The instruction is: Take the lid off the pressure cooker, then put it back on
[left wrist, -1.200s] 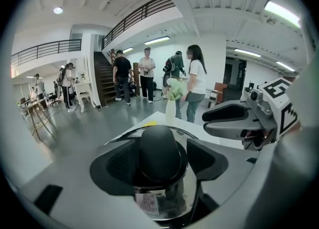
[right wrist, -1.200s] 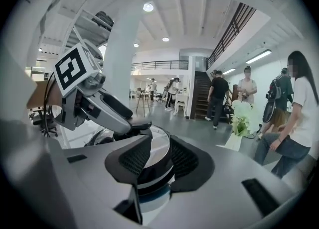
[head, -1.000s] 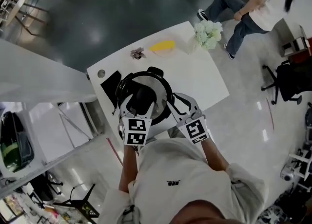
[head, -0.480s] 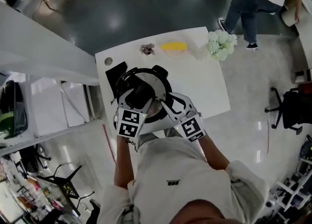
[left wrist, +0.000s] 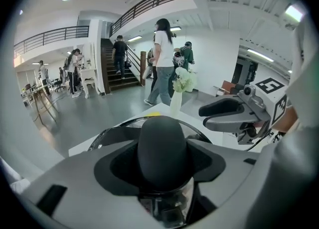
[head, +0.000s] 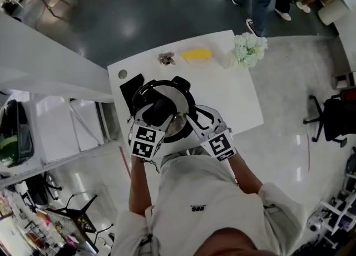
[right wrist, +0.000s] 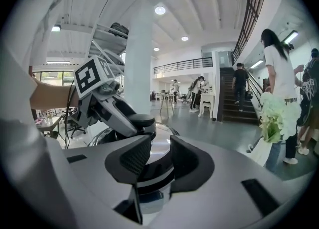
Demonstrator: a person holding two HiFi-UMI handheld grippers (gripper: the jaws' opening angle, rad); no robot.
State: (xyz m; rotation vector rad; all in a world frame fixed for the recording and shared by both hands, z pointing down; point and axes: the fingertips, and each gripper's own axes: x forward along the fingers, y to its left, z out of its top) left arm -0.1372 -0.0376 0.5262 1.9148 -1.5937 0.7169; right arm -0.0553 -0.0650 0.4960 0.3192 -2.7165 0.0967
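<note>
The round pressure cooker point(head: 179, 82), with black handles, stands on a smooth white table point(head: 233, 90) with its mirror-bright domed lid point(head: 181, 106) in place. At the lid's centre rises a matt black, egg-shaped knob point(left wrist: 162, 146).

The cooker sits by the table's near left corner. To its right we find bare tabletop. Just to its left lies a black flat object point(head: 129, 89). Beyond it, along the far edge, lie a yellow object point(head: 196, 54) and white flowers point(head: 248, 49).

The left gripper point(left wrist: 163, 161) is closing its grey jaws, with the knob between them and the pads against its flanks. The right gripper point(right wrist: 159, 158) hangs over the cooker's near side, just right of the knob. Its ribbed black pads are parted, and we see the bright lid through the gap.
</note>
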